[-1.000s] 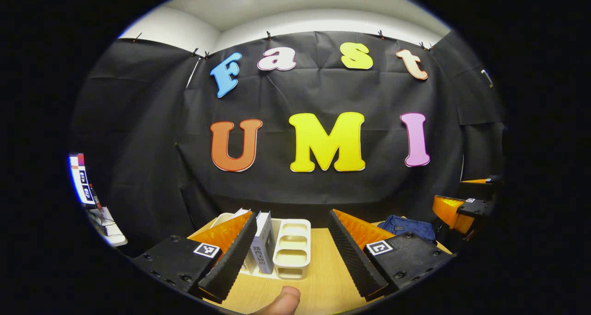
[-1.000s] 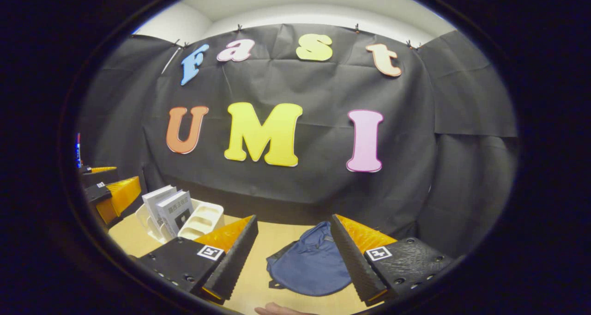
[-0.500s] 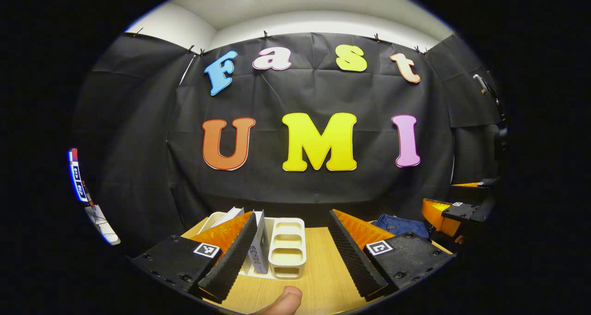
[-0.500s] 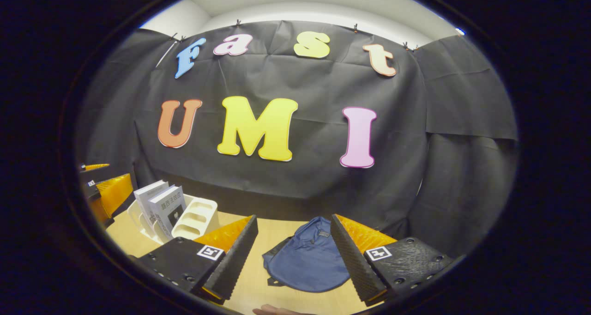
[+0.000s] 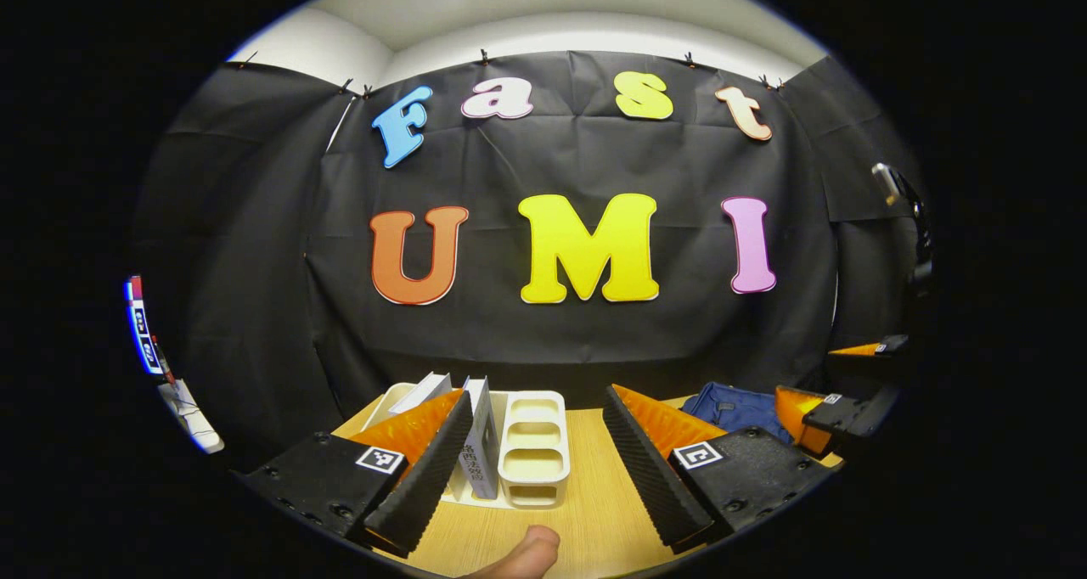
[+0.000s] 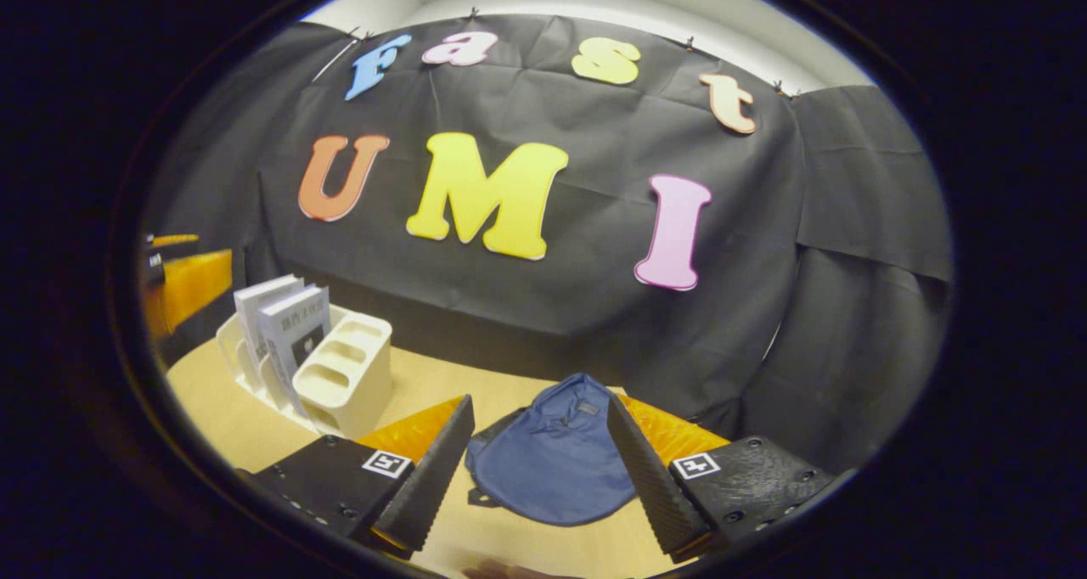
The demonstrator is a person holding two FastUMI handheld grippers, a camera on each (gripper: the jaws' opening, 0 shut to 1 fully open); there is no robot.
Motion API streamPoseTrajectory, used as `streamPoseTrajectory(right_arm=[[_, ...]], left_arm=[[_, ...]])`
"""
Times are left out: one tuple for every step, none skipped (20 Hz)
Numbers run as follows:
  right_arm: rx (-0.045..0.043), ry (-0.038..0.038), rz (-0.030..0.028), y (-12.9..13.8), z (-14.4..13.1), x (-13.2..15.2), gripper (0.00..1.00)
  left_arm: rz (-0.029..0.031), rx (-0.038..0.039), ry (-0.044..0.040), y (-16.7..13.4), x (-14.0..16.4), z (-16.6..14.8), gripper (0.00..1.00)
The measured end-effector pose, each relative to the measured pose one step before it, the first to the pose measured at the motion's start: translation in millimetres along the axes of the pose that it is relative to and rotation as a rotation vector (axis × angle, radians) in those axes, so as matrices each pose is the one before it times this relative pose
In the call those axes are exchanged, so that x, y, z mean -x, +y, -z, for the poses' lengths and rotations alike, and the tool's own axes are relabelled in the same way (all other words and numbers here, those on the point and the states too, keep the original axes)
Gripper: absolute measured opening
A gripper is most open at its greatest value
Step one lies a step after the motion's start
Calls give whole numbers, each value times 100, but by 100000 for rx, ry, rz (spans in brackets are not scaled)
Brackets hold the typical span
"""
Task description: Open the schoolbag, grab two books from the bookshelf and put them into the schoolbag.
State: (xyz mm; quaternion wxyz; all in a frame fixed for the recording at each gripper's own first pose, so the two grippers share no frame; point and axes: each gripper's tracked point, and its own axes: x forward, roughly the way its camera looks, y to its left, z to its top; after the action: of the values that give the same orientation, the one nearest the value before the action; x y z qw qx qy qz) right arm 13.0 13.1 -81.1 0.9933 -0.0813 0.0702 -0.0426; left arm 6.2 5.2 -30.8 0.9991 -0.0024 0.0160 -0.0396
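Standing in a booth hung with black cloth, a person holds two grippers above a light wooden table [image 5: 586, 477]. In the left gripper view, the left gripper [image 5: 537, 511] hangs over the table with its fingers spread wide apart and nothing between them. A fingertip [image 5: 526, 553] of the person shows at the bottom edge of that view. Just ahead of the left gripper stands a cream plastic bookshelf [image 5: 533, 452], a desktop rack with open slots. Two books [image 5: 480, 443] stand upright in its left compartments, leaning slightly; the slots on its right side hold nothing.

Over to the right in that same view lies the schoolbag [image 5: 734, 407], dark blue, flat on the table near the back wall, well apart from the bookshelf. The right gripper [image 5: 836, 413] shows beside it at the edge.

In the right gripper view, the right gripper [image 6: 535, 503] hovers directly above the schoolbag [image 6: 552, 460], its fingers also wide apart and touching nothing. The bag lies closed, with its straps toward the near-left side. The bookshelf [image 6: 344, 375] and the two books [image 6: 284, 324] sit to the left, and the left gripper [image 6: 191, 282] is at the far left edge beyond them.
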Motion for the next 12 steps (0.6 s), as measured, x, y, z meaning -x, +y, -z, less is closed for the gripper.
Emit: streamPoseTrajectory(right_arm=[[3514,2613,339,12,1656,-602,96],[3722,3770,181,109,2155,-692,96],[3080,4382,-1075,381,2176,-811,95],[2977,5045,-1177,666,2239,-976,99],[2393,4058,-1820,697,1851,-1038,95],[2503,3705,-1319,639,1673,-1281,99],[3605,4165,-1118,433,1542,-1106,96],[3463,2822,-1598,800,1130,-1120,99],[3871,2896,-693,520,1206,-1116,96],[3661,2690,-1139,384,1343,-1143,99],[2914,2117,-501,332,940,-1028,96],[1991,1984,110,217,866,-852,95]], left_arm=[[-6,363,517,-131,-49,134,99],[190,60,285,-44,-91,29,99],[-63,-121,156,-9,-84,75,99],[87,-140,412,11,-141,85,99],[63,-270,581,-124,-238,190,99],[-139,-421,141,11,-18,29,99],[235,-184,-100,-153,-55,-25,99],[-582,-357,231,35,-68,95,99],[-512,-402,922,71,-6,404,99],[-612,-125,804,52,76,287,99],[-601,91,642,87,-5,291,99],[-591,32,961,47,-80,260,99]])
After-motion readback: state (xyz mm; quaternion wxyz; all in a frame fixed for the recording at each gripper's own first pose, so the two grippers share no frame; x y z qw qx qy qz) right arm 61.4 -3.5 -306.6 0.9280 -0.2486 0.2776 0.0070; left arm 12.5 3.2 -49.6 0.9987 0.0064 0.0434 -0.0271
